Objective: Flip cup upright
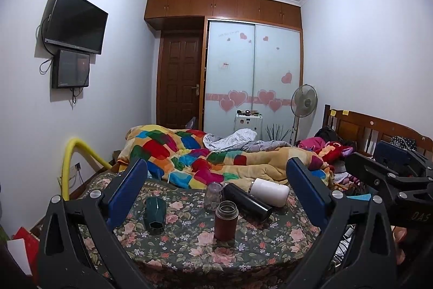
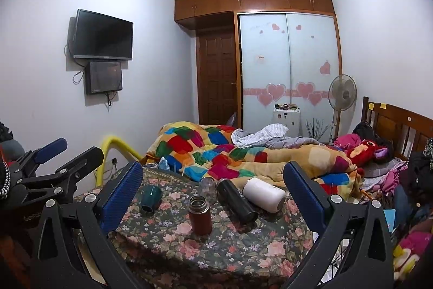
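Note:
On a floral-clothed table (image 1: 189,248) stand and lie several cups. A dark green faceted cup (image 1: 154,216) (image 2: 150,198) lies tipped, its base toward me. A black flask (image 1: 246,201) (image 2: 236,201) and a white cup (image 1: 268,192) (image 2: 264,194) lie on their sides. A maroon flask (image 1: 226,220) (image 2: 199,215) stands upright, mouth open. A small clear cup (image 1: 212,194) (image 2: 207,185) stands behind it. My left gripper (image 1: 216,180) and right gripper (image 2: 213,180) are both open and empty, held short of the cups.
A bed with a multicoloured quilt (image 1: 194,156) lies behind the table. A yellow padded rail (image 1: 78,161) is at the left. A standing fan (image 1: 303,104), wardrobe (image 1: 254,77) and door are at the back. Clothes and a red plush toy (image 2: 368,151) lie right.

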